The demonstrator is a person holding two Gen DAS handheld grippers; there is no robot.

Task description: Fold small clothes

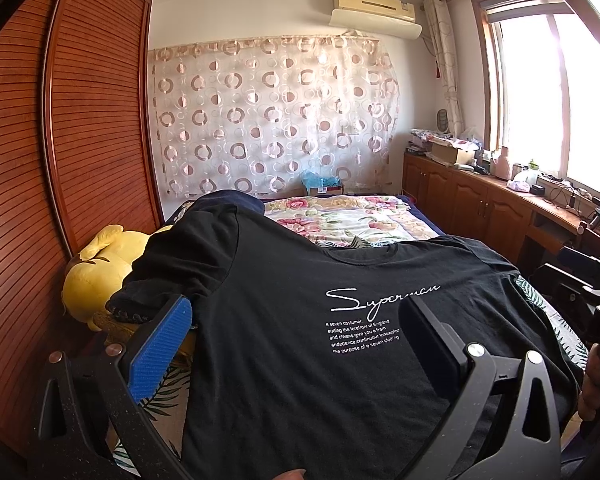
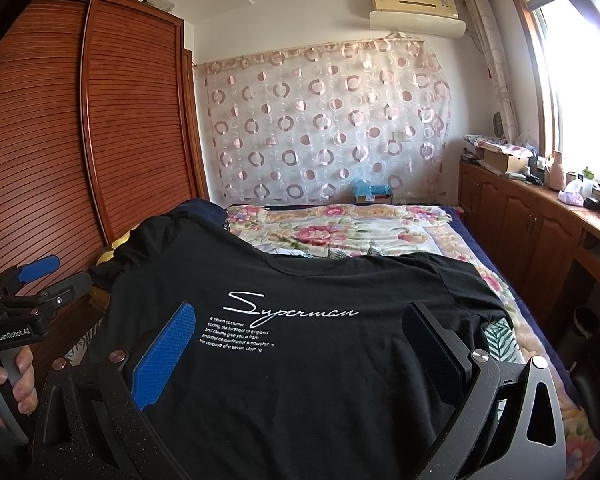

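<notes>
The black T-shirt (image 1: 300, 320) lies spread on the near end of the bed (image 1: 352, 220), front side up, with white writing on the chest and the neck opening toward the far side. Its left sleeve (image 1: 188, 248) is draped upward over a yellow plush toy (image 1: 96, 276) at the left edge of the bed. The right sleeve (image 2: 460, 280) lies flatter, near the right edge. The shirt body looks mostly smooth, with no fold made yet.

The left gripper (image 1: 296, 332) hovers over the left part of the shirt. Its jaws stand wide open, and they hold nothing. The right gripper (image 2: 296, 332) is over the middle and right part of the shirt, also wide open and empty. In the right wrist view a hand (image 2: 8, 380) holds the handle of the left gripper.

Beyond the shirt there is a flowered quilt (image 2: 340, 232) on the far part of the bed. A wooden wardrobe (image 1: 60, 120) stands on the left, and a low cabinet (image 1: 480, 196) runs under the window on the right.

I judge that the folding is only at its start: the shirt is laid out and the first grasp is not yet taken. The next move probably calls for lowering one gripper to a sleeve or side edge, closing on a single layer of cloth, and bringing it toward the middle. The left sleeve on the toy may need to be pulled free first.
</notes>
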